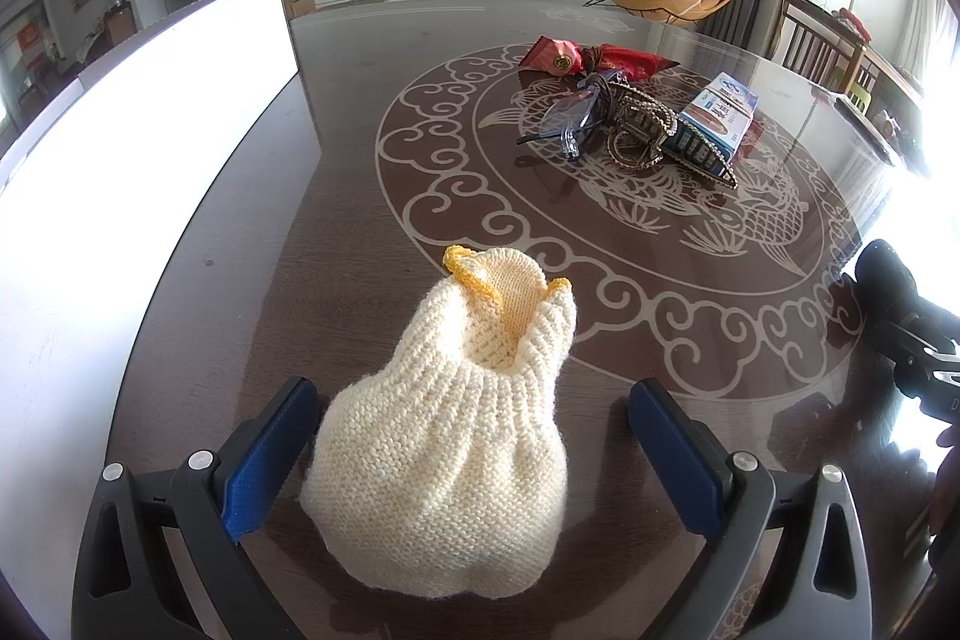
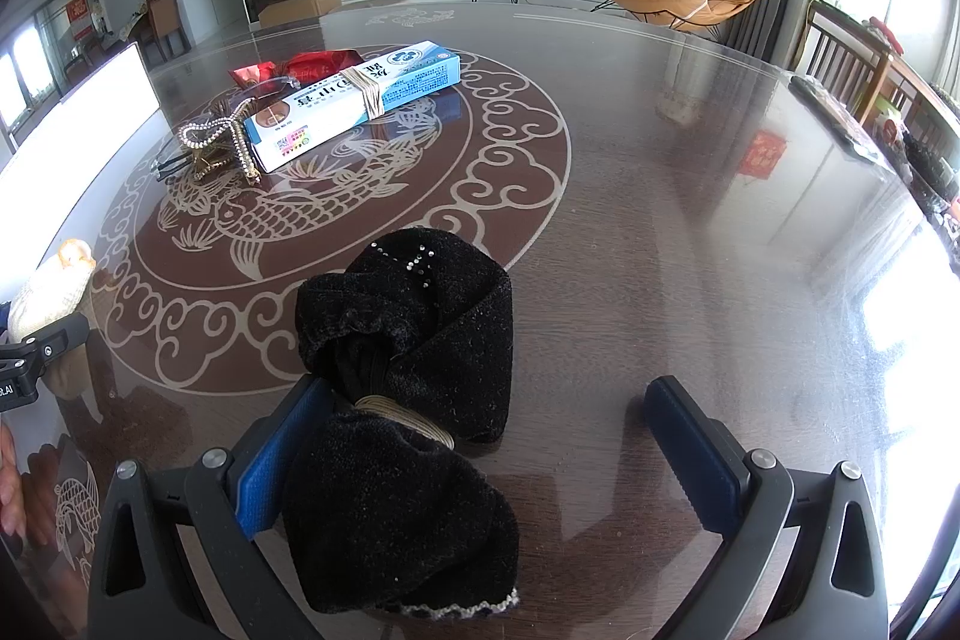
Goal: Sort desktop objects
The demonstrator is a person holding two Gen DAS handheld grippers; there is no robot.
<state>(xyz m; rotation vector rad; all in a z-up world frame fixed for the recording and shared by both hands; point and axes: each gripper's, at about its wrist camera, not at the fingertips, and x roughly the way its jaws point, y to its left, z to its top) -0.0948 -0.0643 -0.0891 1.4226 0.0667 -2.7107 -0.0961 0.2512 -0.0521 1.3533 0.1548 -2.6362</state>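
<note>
Cream knitted pouch (image 1: pixel 441 436) with a yellow-trimmed mouth lies on the bench (image 1: pixel 336 220) between the fingers of the left gripper (image 1: pixel 474 454), whose jaws stand wide apart on either side without touching it. A black velvet bundle (image 2: pixel 402 388), tied at its middle with tan cord, lies inside the right gripper (image 2: pixel 489 454), also spread open; the bundle rests against the left pad and well clear of the other. Farther out, at the bench's middle, a blue-and-white box (image 2: pixel 354 97), a rhinestone hair clip (image 1: pixel 654 133), glasses (image 1: pixel 567 118) and a red packet (image 1: pixel 570 58) sit piled together.
</note>
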